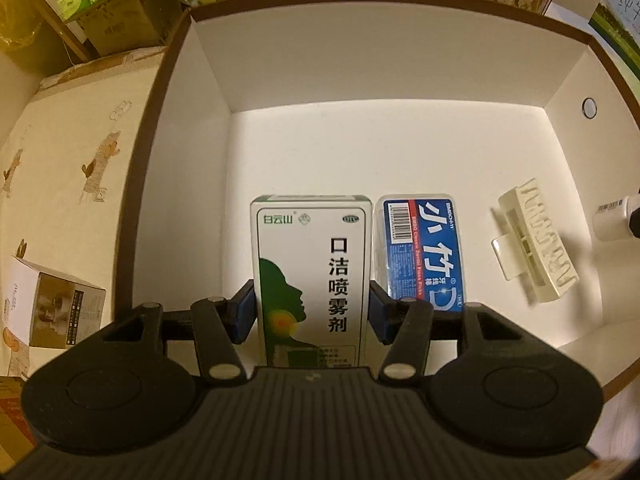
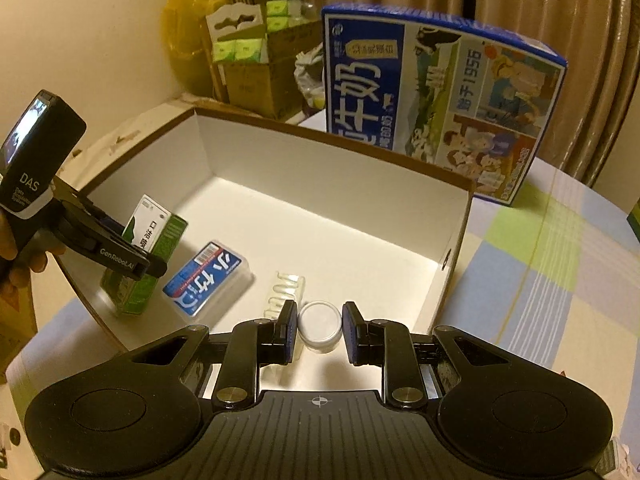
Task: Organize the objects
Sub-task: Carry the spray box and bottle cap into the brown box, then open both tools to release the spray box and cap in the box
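Note:
My left gripper [image 1: 312, 312] is shut on a green and white spray box [image 1: 312, 272], which stands upright near the front left of the open white storage box [image 1: 360, 60]. Right beside it lies a blue floss case [image 1: 424, 248]. A cream comb-like plastic piece [image 1: 536, 240] lies further right. In the right wrist view my right gripper [image 2: 320, 332] is shut on a small white round jar [image 2: 320, 320], low inside the storage box [image 2: 320, 160] next to the cream piece [image 2: 280, 292]. That view also shows the left gripper [image 2: 120, 260], the spray box [image 2: 148, 232] and the floss case [image 2: 208, 276].
A tall blue milk carton case [image 2: 440, 100] stands right behind the storage box. A small printed carton [image 1: 56, 312] lies on the table to its left. Cardboard boxes with green packs [image 2: 248, 56] and a yellow bag are stacked behind. A checked cloth [image 2: 540, 280] covers the table at right.

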`<state>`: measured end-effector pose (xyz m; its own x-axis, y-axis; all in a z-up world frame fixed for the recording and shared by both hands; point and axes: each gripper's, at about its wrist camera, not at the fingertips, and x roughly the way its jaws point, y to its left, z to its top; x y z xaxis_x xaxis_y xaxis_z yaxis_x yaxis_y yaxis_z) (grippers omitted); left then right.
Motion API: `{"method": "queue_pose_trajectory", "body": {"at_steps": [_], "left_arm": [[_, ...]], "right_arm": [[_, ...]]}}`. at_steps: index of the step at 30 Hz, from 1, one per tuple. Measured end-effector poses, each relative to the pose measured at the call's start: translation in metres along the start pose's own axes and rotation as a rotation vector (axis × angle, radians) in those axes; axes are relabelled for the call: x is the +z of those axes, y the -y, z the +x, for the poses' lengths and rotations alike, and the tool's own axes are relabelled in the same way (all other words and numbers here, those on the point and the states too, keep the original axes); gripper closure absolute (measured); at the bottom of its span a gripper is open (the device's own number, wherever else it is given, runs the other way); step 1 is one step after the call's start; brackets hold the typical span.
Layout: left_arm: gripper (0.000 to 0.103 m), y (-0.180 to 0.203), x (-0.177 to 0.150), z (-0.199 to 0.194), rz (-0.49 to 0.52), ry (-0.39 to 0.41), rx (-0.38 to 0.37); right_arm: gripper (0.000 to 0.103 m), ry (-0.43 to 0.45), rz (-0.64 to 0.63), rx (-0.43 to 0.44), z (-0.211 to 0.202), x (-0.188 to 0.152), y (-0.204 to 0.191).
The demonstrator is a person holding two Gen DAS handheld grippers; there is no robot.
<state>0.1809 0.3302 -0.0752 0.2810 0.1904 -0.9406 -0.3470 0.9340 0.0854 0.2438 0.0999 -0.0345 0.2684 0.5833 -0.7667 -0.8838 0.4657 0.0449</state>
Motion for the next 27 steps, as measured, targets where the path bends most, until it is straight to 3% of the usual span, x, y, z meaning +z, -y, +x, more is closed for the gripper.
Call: {"method": "queue_pose_trajectory", "body": {"at_steps": [3,16,27], "left_arm": [[0.051,-0.001,0.000,0.002,0.000,-0.002,-0.010],[0.030,0.007,0.003,-0.011,0.027,0.031,-0.045],[0.020,0.009,0.002,-0.032,0.015,0.088,-0.050]], "right_arm": [[0.082,-0.016,-0.010,-0.004,0.004,0.001,0.000],[0.082,-0.121,-0.072,-0.026,0.029,0.003,-0.002],[0.079,-0.098,-0.057,-0.052,0.029,0.008,0.004]]}}
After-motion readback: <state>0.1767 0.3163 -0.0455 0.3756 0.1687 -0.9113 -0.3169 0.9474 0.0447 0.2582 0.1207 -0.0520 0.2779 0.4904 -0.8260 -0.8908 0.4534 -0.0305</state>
